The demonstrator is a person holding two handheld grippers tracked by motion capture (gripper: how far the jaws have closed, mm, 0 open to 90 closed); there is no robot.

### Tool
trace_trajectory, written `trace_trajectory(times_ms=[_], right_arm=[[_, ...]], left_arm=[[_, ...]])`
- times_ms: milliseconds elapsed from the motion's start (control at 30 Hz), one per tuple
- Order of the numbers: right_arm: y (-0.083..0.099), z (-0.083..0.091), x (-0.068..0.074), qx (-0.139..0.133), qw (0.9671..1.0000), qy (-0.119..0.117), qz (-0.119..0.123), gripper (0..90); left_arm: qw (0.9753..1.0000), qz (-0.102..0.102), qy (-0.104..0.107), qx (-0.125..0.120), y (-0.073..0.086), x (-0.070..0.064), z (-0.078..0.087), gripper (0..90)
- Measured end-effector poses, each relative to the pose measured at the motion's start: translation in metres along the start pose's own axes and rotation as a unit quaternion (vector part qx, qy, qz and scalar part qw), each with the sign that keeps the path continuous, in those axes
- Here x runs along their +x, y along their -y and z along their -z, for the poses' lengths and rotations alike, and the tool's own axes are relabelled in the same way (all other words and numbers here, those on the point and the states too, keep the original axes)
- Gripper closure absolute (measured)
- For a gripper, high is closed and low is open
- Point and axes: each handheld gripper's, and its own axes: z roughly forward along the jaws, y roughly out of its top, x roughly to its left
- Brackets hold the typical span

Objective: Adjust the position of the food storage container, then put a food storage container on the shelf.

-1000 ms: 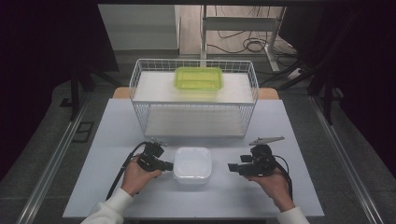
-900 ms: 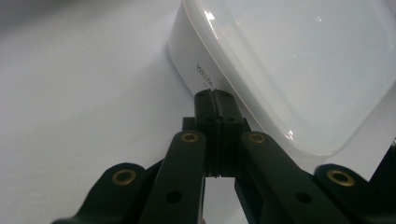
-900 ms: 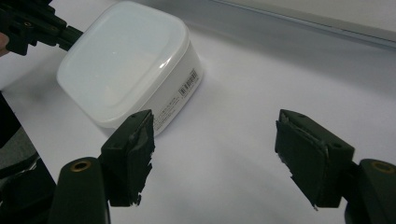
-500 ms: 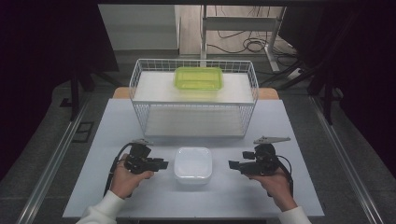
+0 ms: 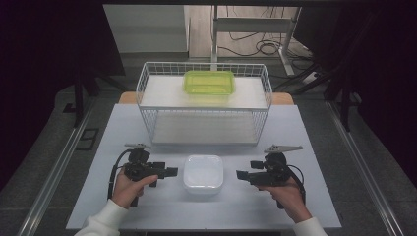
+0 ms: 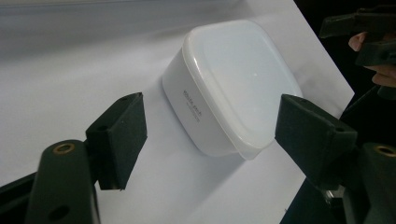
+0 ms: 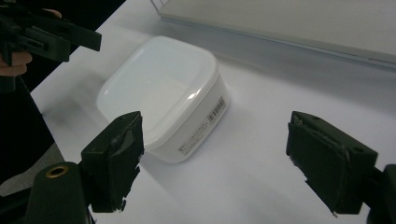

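White lidded container on counter, flanked by two grippers, ungrasped.

Pale grey rectangular counter point(image 5: 305, 132); white wire-mesh basket rack point(image 5: 204, 105) at its far side, bearing a translucent lime-green plastic tub point(image 5: 209, 82) on top; white square plastic container with fitted lid point(image 5: 203, 173) near the front edge, midway between left gripper point(image 5: 169, 171) and right gripper point(image 5: 239, 174). Both grippers released, jaws spread wide, apart from the container. Judged: grasp not yet made; lifting and placing remain.

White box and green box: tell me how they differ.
The white box is opaque; the green box is see-through yellow-green. The white box sits on the table between the two grippers; the green box sits on the wire rack. The white box looks squarish, the green box longer. Both have rounded corners.
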Motion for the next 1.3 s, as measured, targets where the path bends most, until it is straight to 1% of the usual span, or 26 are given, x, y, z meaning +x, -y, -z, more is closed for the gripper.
trace_trajectory(times_ms=[200,267,300,367,467,533,567,667,700,733,767,800,867,1000,1133,1233,1300], right_arm=[[0.001,-0.003,-0.001,0.005,1.0,0.0,-0.005,20.3],[0.0,-0.004,-0.001,0.002,0.9999,-0.002,-0.011,20.7],[0.0,-0.004,-0.001,0.0,0.9999,-0.003,-0.016,21.3],[-0.001,-0.005,-0.002,-0.004,0.9998,-0.005,-0.016,23.4],[-0.003,-0.008,-0.002,-0.008,0.9995,-0.015,-0.026,26.8],[-0.003,-0.011,-0.001,-0.007,0.9992,-0.023,-0.031,28.4],[-0.003,-0.012,-0.001,-0.005,0.9991,-0.027,-0.034,29.3],[-0.004,-0.017,-0.001,-0.002,0.9984,-0.039,-0.04,32.4],[-0.004,-0.02,0.0,-0.003,0.9981,-0.043,-0.043,33.5],[-0.005,-0.021,0.0,-0.002,0.998,-0.046,-0.044,34.1],[-0.005,-0.024,0.0,-0.001,0.9976,-0.05,-0.048,34.8],[-0.005,-0.026,-0.001,-0.001,0.9972,-0.053,-0.053,35.2],[-0.006,-0.03,-0.002,-0.001,0.9965,-0.058,-0.06,36.4],[-0.006,-0.037,-0.004,0.0,0.9948,-0.067,-0.076,39.3],[-0.005,-0.042,-0.006,0.005,0.9934,-0.076,-0.086,42.5],[-0.003,-0.046,-0.007,0.011,0.9923,-0.081,-0.093,45.2],[-0.002,-0.049,-0.006,0.017,0.9919,-0.082,-0.095,46.4]], left_arm=[[0.9999,0.009,0.007,0.003,0.001,0.001,-0.002,23.6],[0.9997,0.016,0.016,0.004,0.001,0.001,-0.002,23.4],[0.9997,0.015,0.018,0.004,0.002,0.002,-0.002,23.3],[0.9994,0.024,0.023,0.0,0.002,0.002,-0.002,23.1],[0.9988,0.037,0.031,-0.008,0.0,0.003,-0.003,23.7],[0.9985,0.041,0.035,-0.013,-0.001,0.005,-0.004,25.4],[0.998,0.048,0.039,-0.013,-0.002,0.005,-0.005,26.3],[0.9967,0.059,0.054,-0.013,-0.003,0.006,-0.01,29.7],[0.9967,0.059,0.055,-0.012,-0.004,0.006,-0.011,31.3],[0.996,0.066,0.059,-0.013,-0.004,0.006,-0.013,32.3],[0.9957,0.066,0.064,-0.01,-0.005,0.006,-0.015,33.7],[0.9952,0.071,0.067,-0.01,-0.005,0.005,-0.016,34.5],[0.9952,0.07,0.069,-0.007,-0.006,0.006,-0.019,36.5],[0.9948,0.076,0.068,0.001,-0.006,0.009,-0.024,39.7],[0.9941,0.08,0.072,0.011,-0.005,0.011,-0.029,42.3],[0.9933,0.085,0.077,0.014,-0.004,0.012,-0.032,44.7],[0.992,0.091,0.085,0.017,-0.003,0.014,-0.033,46.2]])
